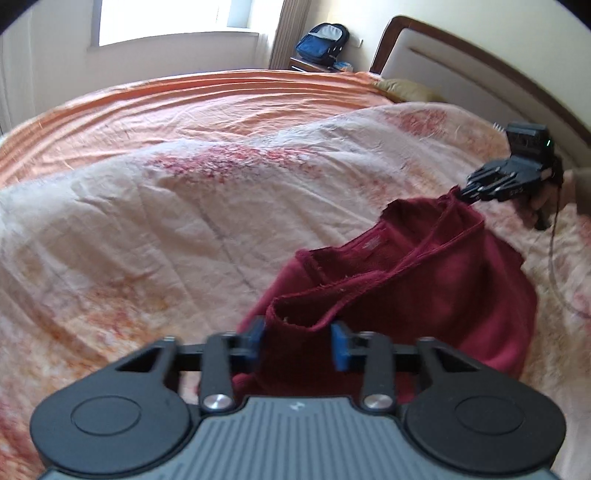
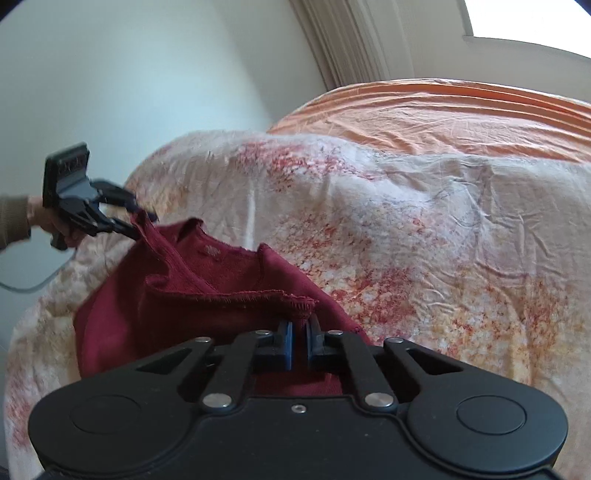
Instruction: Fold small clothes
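- A dark red garment [image 1: 424,280] is held up over a bed, stretched between both grippers.
- The left gripper [image 1: 298,345] has its jaws parted, with the hem draped between the blue pads; whether it's actually pinched can't be told.
- The right gripper [image 2: 299,345] is clamped on the other hem corner.
- The bed is covered by a blotchy pink-and-cream quilt [image 1: 147,229] over an orange sheet [image 1: 177,96].
- A headboard [image 1: 461,62], window [image 1: 173,18], curtain [image 1: 282,33] and blue backpack [image 1: 321,40] can be seen behind.
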